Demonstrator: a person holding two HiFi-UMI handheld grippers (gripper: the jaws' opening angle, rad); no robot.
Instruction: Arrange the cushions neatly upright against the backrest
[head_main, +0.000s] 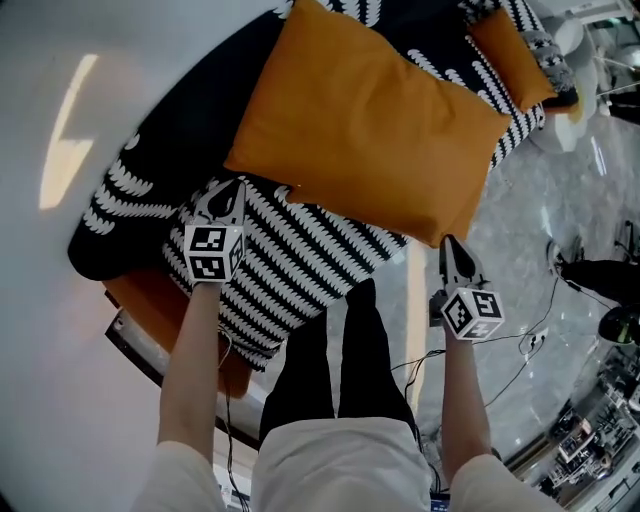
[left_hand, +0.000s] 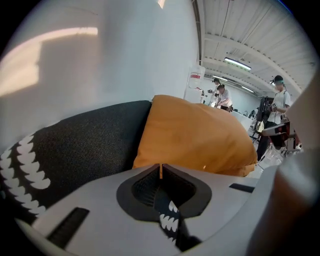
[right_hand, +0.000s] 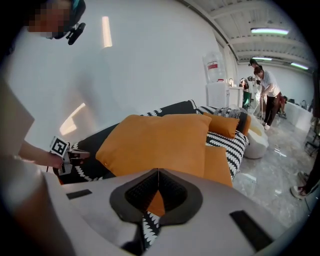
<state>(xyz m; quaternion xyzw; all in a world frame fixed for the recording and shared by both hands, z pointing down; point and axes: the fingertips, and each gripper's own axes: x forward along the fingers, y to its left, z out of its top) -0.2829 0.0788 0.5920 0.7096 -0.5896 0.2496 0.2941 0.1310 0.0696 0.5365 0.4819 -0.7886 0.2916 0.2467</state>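
Left gripper (head_main: 237, 186) and right gripper (head_main: 448, 242), jaws closed and empty, are hovering below large orange fabric cushion (head_main: 370, 115) at upper centre.

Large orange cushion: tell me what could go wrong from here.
1. The left gripper and right gripper are both shut and empty; nudging with shut jaws may shove the large orange cushion instead of lifting it.
2. Its near corner reaches the front edge of the patterned throw by the right gripper; a pull could tip it onto the floor.
3. That throw may bunch up if dragged.
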